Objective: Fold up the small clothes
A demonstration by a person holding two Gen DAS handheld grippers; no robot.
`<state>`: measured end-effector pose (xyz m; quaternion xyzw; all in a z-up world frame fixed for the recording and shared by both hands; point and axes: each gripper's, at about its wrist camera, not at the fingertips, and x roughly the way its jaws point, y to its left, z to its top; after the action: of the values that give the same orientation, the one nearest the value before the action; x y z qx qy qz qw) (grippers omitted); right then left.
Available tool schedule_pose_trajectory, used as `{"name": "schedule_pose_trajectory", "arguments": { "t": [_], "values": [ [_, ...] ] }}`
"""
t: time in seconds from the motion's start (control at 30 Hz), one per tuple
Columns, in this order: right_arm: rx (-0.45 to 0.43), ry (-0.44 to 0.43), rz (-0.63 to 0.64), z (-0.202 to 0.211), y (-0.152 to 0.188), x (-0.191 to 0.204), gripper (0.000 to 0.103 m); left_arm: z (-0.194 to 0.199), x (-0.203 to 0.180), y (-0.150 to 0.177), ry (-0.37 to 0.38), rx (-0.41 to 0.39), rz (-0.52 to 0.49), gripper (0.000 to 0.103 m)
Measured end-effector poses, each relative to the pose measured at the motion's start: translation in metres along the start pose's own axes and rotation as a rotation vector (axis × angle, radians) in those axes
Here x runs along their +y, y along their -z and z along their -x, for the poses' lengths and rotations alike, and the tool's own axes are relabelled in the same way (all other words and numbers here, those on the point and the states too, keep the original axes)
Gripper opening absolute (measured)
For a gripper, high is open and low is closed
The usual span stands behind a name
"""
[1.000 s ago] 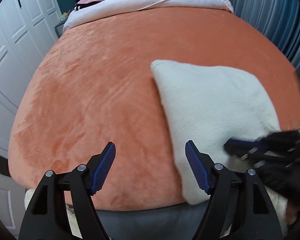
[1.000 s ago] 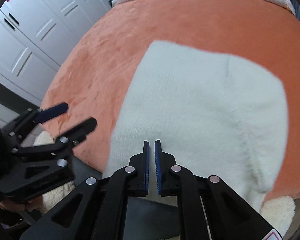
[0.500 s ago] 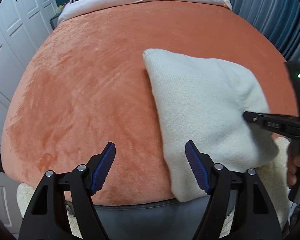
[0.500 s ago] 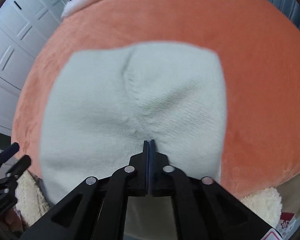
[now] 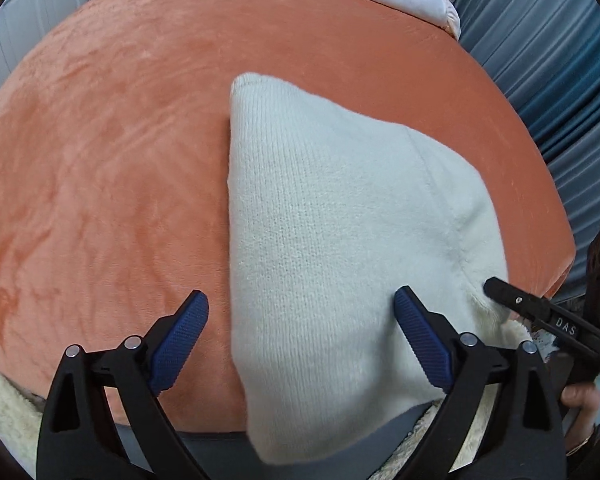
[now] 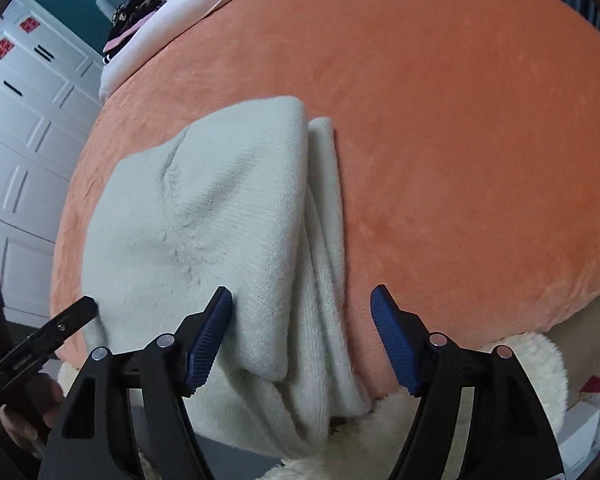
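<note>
Hovering over the cream knit garment (image 5: pixel 340 240), I have both grippers spread and neither pinching anything. My left gripper (image 5: pixel 300 336) is opening wide, its left pad over the orange blanket (image 5: pixel 120 160) and its right pad over the knit, with the garment's left folded edge lying between them untouched. My right gripper (image 6: pixel 302 336) is also opening; the stacked right-hand folds sit between its pads in the lower middle of the frame, but nothing is clamped.

The garment lies at the near edge of the bed, its bottom end drooping over the edge toward the fluffy cream rug (image 6: pixel 532 364). My worry is that overhang: it may drag the loose layers down and undo the fold. In the right wrist view the layers at the right edge already look uneven, so closing there could catch only the top ply and peel it open.
</note>
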<state>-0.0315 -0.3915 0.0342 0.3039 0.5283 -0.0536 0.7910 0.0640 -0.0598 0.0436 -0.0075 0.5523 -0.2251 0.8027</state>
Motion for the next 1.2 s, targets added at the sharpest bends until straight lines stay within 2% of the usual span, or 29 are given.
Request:
{"name": "schedule_pose_trajectory", "arguments": {
  "t": [0.13,0.2,0.33,0.37,0.4,0.43,0.5,0.57,0.6,0.67,0.9,1.07,1.2],
  "values": [
    [0.044,-0.102,-0.071,-0.029,-0.005,-0.012,0.085,-0.021,0.013,-0.002,0.075,0.002,0.072,0.098],
    [0.042,-0.123,-0.067,-0.040,-0.008,-0.011,0.097,-0.030,0.019,-0.002,0.137,0.016,0.113,0.098],
    [0.022,-0.114,0.011,-0.050,-0.012,0.008,0.096,-0.049,0.026,-0.003,0.244,0.061,0.182,0.098],
    [0.017,-0.122,0.033,-0.052,-0.013,0.014,0.092,-0.051,0.026,-0.004,0.253,0.071,0.193,0.098],
    [0.017,-0.125,0.035,-0.054,-0.014,0.018,0.084,-0.050,0.022,-0.006,0.253,0.076,0.184,0.093],
    [0.020,-0.139,0.032,-0.054,-0.017,0.020,0.078,-0.048,0.016,-0.008,0.228,0.076,0.165,0.091],
    [0.022,-0.163,0.001,-0.052,-0.022,0.021,0.049,-0.040,0.007,-0.011,0.195,0.067,0.142,0.076],
    [0.001,-0.181,-0.014,-0.041,-0.025,0.023,0.040,-0.028,0.000,-0.016,0.190,0.055,0.120,0.065],
    [-0.016,-0.190,-0.005,-0.032,-0.026,0.026,0.038,-0.019,-0.004,-0.019,0.195,0.044,0.100,0.061],
    [-0.060,-0.213,0.020,-0.010,-0.025,0.037,0.038,-0.001,-0.012,-0.025,0.207,0.020,0.064,0.059],
    [-0.299,-0.207,0.109,0.096,-0.025,0.073,0.037,0.089,-0.048,-0.046,0.314,-0.148,-0.061,0.058],
    [-0.542,-0.222,0.233,0.194,-0.031,0.113,0.038,0.180,-0.072,-0.071,0.411,-0.341,-0.158,0.059],
    [-0.735,-0.260,0.355,0.268,-0.035,0.157,0.038,0.264,-0.077,-0.088,0.446,-0.545,-0.240,0.059]
  ]
}}
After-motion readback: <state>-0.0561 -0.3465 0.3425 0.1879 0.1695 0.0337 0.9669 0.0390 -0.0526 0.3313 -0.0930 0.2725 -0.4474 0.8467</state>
